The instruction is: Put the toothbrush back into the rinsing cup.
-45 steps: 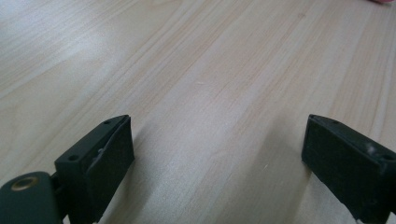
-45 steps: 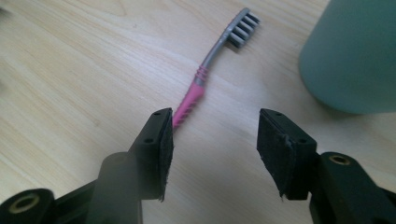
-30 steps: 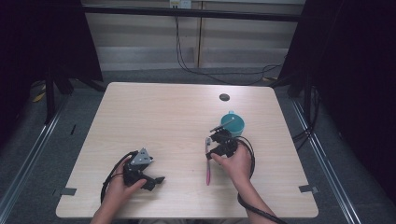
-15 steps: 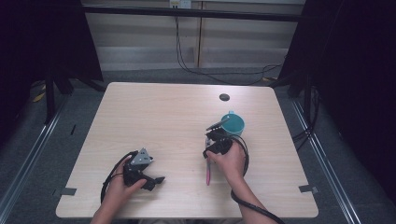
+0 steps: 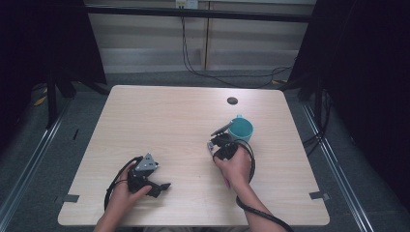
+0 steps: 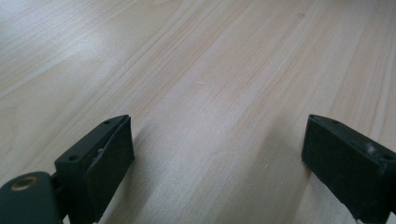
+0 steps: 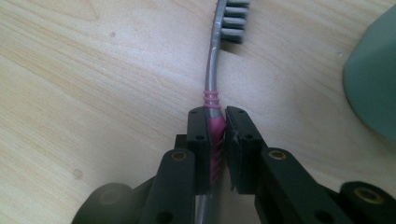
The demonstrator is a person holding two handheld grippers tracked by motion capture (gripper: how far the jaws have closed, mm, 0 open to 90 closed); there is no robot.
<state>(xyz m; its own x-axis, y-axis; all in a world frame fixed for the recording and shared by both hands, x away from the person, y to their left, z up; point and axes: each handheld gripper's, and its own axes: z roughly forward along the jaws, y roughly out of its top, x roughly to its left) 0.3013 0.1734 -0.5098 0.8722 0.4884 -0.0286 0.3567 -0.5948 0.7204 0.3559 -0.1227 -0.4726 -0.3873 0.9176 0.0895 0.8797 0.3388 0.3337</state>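
Observation:
A toothbrush (image 7: 214, 70) with a grey neck, grey bristles and a pink ribbed grip lies low over the wooden table (image 5: 159, 121). My right gripper (image 7: 217, 114) is shut on the pink grip, and the brush head points away from it. In the high view the right gripper (image 5: 215, 144) sits just left of and in front of a teal cup (image 5: 240, 129), with the hand covering the handle. The cup's side (image 7: 373, 79) is at the right edge of the right gripper view. My left gripper (image 5: 160, 188) rests near the front left of the table, jaws wide open (image 6: 217, 144) over bare wood.
A small dark round cap (image 5: 232, 101) lies toward the table's far edge. Cables trail from both grippers toward the front edge. Dark curtains and a metal frame surround the table.
The right hand has shifted slightly left and forward with the toothbrush, so the pink handle seen below the gripper earlier is now hidden under the hand. The left gripper has not moved.

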